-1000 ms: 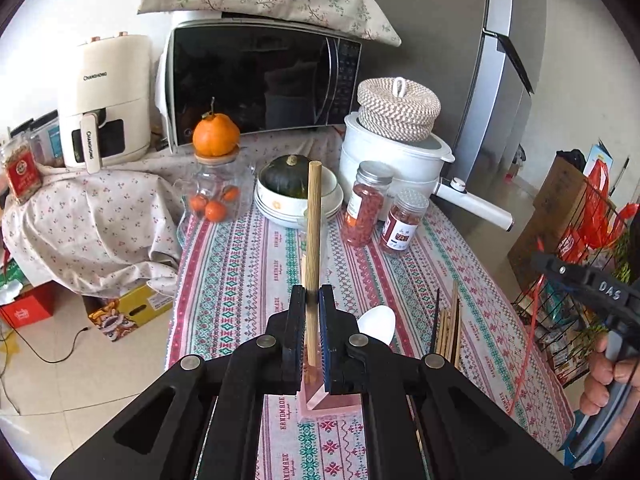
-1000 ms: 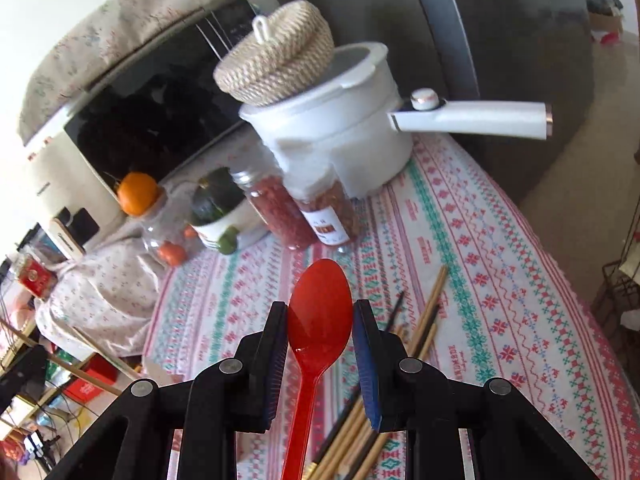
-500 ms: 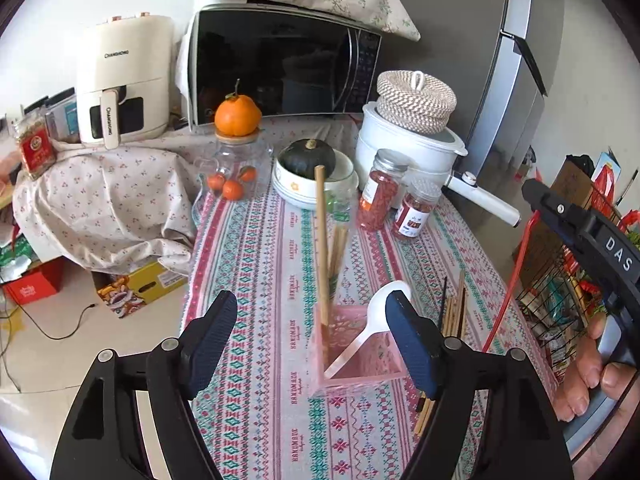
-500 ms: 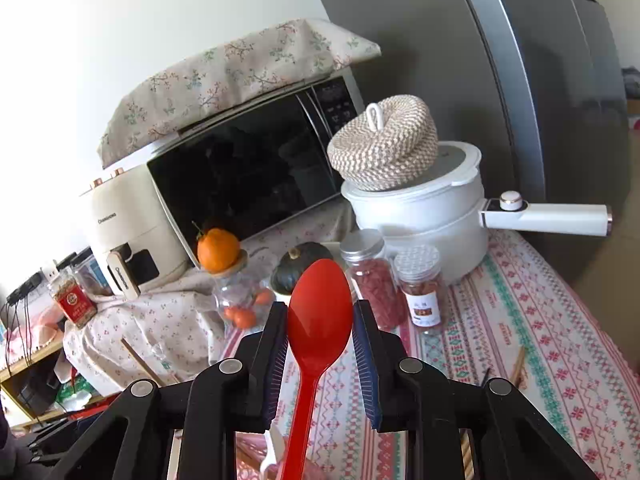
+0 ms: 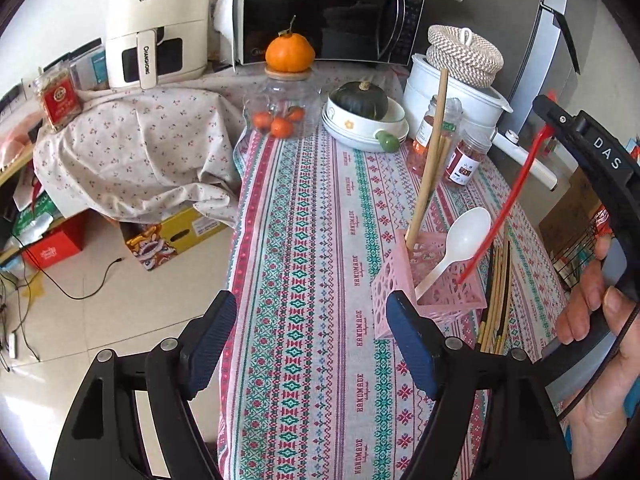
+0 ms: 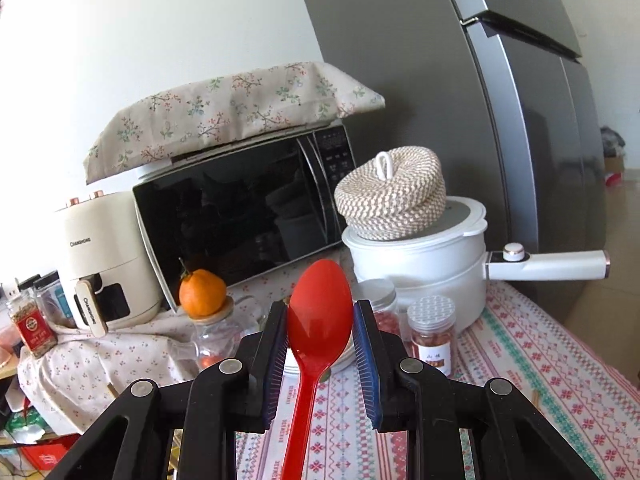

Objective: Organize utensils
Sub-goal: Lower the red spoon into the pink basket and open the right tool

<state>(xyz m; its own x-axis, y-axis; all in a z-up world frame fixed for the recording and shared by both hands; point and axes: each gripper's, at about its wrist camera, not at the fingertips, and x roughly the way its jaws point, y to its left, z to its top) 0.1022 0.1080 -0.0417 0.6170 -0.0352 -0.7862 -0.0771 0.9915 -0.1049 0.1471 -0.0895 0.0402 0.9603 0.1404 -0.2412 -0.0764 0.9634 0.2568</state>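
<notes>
My left gripper point(image 5: 310, 338) hangs wide open over the patterned tablecloth point(image 5: 316, 216), holding nothing, just short of the pink holder point(image 5: 430, 296). A wooden chopstick point(image 5: 428, 160) and a white spoon point(image 5: 460, 246) lean in that holder, and more chopsticks point(image 5: 496, 296) lie on the cloth beside it. My right gripper point(image 6: 320, 344) is clamped on the bowl of the red spoon point(image 6: 318, 320), whose handle tip dips into the holder.

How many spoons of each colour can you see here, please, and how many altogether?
red spoon: 1, held in the right tool
white spoon: 1, standing in the pink basket
Total: 2
</notes>
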